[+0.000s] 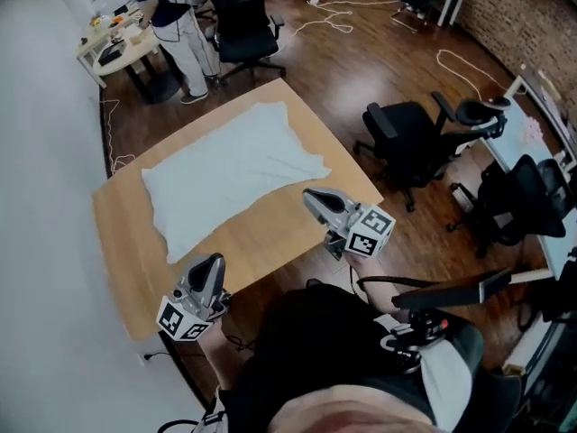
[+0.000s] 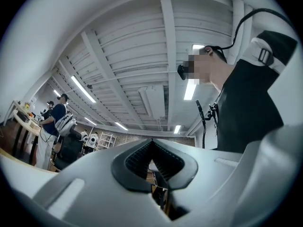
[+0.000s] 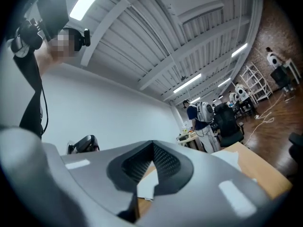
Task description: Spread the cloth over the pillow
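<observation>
Only cloth (image 1: pixel 230 174) on table (image 1: pixel 270 237), chairs (image 1: pixel 410 147) nearby.

Left gripper (image 1: pixel 215 262): grey moulded shell, b/w left marker cube (image 1: pixel 184 319) at the rear. Right gripper (image 1: pixel 308 195): same grey, right marker cube (image 1: pixel 370 233) w/ square markers. Pads (image 2: pixel 137 157) black, ribbed. Person in a black top (image 1: pixel 315 341), white shoulder strap (image 2: pixel 272 60) w/ buckle, black head cam (image 2: pixel 182 71), thin black cable (image 2: pixel 258 10) off the head.
</observation>
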